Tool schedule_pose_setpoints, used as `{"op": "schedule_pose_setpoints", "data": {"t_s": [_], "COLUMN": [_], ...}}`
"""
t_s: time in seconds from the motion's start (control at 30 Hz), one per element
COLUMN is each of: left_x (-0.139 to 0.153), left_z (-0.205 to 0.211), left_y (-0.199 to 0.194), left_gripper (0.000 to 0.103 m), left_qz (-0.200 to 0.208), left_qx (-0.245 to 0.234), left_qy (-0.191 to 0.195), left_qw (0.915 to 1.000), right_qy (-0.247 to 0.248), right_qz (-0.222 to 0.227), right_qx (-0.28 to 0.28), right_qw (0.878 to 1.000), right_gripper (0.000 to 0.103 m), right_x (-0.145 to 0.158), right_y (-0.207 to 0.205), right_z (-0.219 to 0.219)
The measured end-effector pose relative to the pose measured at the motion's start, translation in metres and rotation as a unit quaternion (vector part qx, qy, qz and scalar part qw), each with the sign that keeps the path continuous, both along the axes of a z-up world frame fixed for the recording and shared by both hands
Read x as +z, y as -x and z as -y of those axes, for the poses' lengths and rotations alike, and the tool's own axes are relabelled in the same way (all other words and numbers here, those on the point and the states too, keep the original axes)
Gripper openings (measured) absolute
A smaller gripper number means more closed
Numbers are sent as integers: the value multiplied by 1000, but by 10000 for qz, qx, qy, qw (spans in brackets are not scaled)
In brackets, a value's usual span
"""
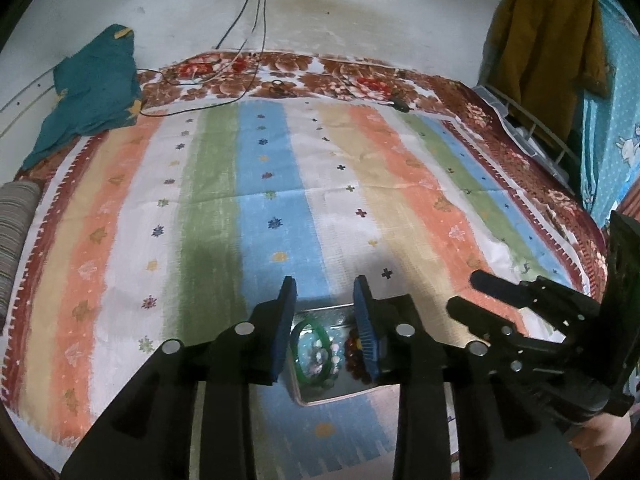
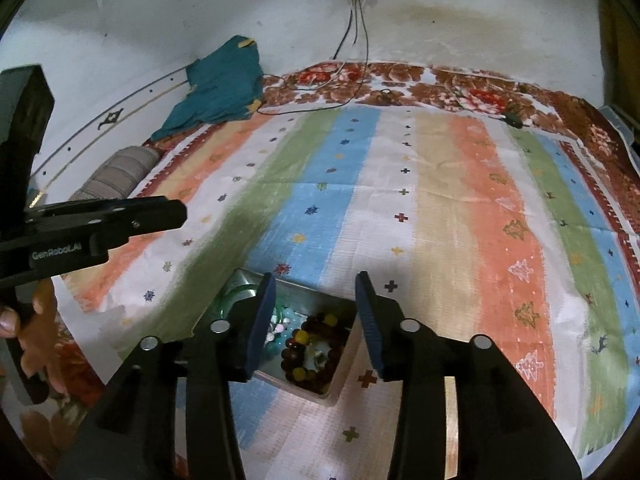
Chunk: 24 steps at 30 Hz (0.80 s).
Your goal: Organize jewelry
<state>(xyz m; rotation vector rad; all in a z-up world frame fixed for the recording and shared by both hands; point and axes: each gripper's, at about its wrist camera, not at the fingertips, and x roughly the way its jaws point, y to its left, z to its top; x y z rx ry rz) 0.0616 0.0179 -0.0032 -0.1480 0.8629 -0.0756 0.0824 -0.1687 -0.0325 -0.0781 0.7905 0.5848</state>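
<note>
Both claws released over the jewelry tin, nothing gripped.

Left gripper [image 1: 325, 292] jaws parted, blue pads clear of everything; same for right gripper [image 2: 316, 286], gap a bit wider. Open metal tin [image 2: 344, 376] sitting on striped bedspread [image 2: 440, 200], directly below both sets of fingers. Inside tin: green bangle [image 1: 310, 350] on the left side, pale bead pieces [image 1: 322, 354] mid, dark red-brown bead bracelet [image 2: 314, 354] with yellow beads on the right side. Right gripper also visible at right edge of left wrist view, left one at left edge of right wrist view, hand [image 2: 40, 344] wrapped on its grip. Teal cloth [image 1: 96, 84] far back-left near wall, cables [image 1: 248, 20] hanging from a wall socket.
</note>
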Motion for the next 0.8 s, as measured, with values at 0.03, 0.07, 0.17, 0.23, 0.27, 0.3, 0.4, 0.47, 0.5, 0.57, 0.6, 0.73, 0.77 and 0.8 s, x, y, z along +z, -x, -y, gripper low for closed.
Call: {"op": "schedule_pose_setpoints", "data": {"t_s": [0.03, 0.07, 0.17, 0.23, 0.27, 0.3, 0.4, 0.47, 0.5, 0.57, 0.6, 0.73, 0.77, 0.8], "left_x": [0, 1, 1, -1, -3, -6, -6, -3, -2, -1, 0, 2, 2, 2], "left_z": [0, 0, 2, 4, 5, 7, 14, 15, 15, 14, 13, 10, 9, 9], "left_y": [2, 5, 11, 16, 18, 20, 29, 34, 38, 42, 46, 55, 58, 59], "left_gripper": [32, 34, 41, 43, 44, 45, 53, 61, 64, 75, 76, 87, 88, 91], "left_qz": [-3, -6, -8, -66, -129, -181, -141, -71, -32, 7, 32, 122, 138, 142], "left_qx": [0, 1, -9, -33, -45, -74, -163, -186, -186, -174, -144, -97, -93, -94], "left_qy": [-31, -58, -135, -25, 38, 22, -110, -83, -68, -100, -142, -259, -261, -256], "left_qw": [10000, 10000, 9999, 10000, 9999, 9998, 9997, 9998, 9998, 9998, 9998, 9995, 9995, 9995], "right_qy": [8, 19, 38, 36, 27, 32, 137, 148, 117, 53, 24, 5, -4, 3], "right_qz": [6, 16, 71, 88, 90, 103, 191, 217, 191, 149, 123, 156, 173, 209], "right_qx": [-31, -65, -150, -164, -158, -145, -120, -106, -65, -52, -24, -11, -14, -27], "right_qw": [10000, 10000, 9999, 9998, 9998, 9998, 9997, 9996, 9997, 9999, 9999, 9999, 9998, 9998], "right_gripper": [44, 45, 49, 53, 56, 57, 62, 65, 65, 69, 69, 76, 79, 81], "right_x": [0, 0, 1, 2, 2, 2, 3, 4, 4, 3, 3, 4, 4, 4], "right_y": [0, 1, 5, 9, 11, 14, 23, 27, 30, 32, 34, 39, 41, 42], "right_z": [1, 3, 7, 9, 10, 10, 11, 13, 14, 16, 16, 18, 18, 19]}}
